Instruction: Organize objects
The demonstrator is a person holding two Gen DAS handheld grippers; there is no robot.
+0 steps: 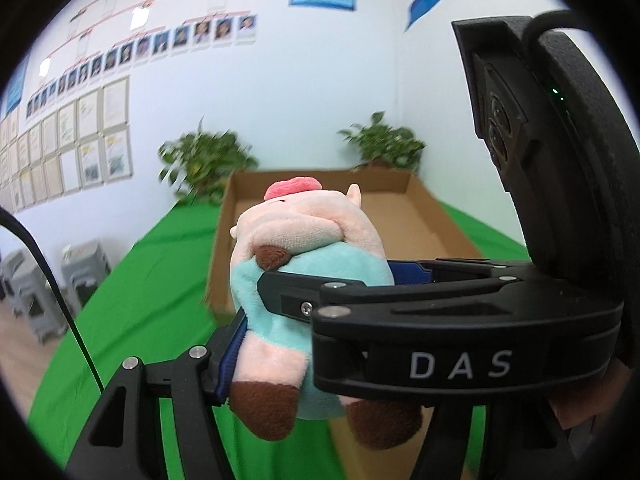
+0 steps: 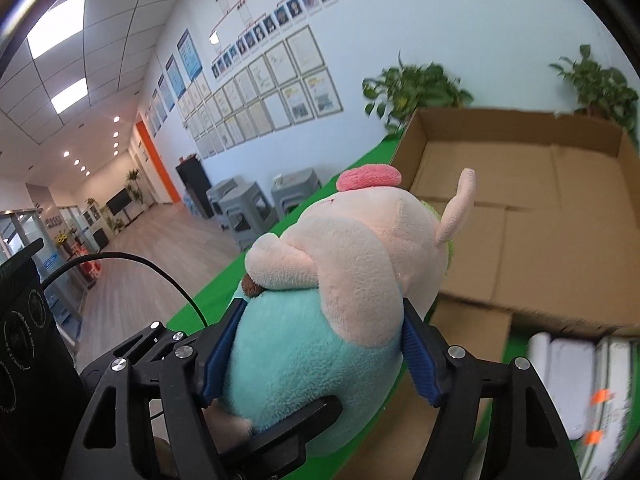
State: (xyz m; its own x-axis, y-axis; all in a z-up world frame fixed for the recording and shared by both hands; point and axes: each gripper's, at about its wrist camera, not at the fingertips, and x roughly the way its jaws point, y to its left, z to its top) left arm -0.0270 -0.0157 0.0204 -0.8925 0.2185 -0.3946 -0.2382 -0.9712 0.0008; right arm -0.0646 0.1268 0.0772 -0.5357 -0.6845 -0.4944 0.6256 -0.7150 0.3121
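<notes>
Two leafy green potted plants point(image 1: 206, 162) point(image 1: 386, 142) by the white wall at the far end of the green cloth. Rows of framed paper certificates point(image 2: 264, 98) on the wall, small portrait photo cards point(image 1: 160, 46) strung above them. Grey plastic stools point(image 2: 250, 206), stacked, on the pale wood floor. Black cabinet point(image 2: 196, 184) beside an orange wall strip point(image 2: 154, 162).

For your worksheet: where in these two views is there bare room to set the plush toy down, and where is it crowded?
Free: the cardboard box, its bare floor bordered by four walls; also the green cloth left of the box. Crowded: beside the box's near wall, where white items lie. Both grippers, left and right, clamp the plush toy.
</notes>
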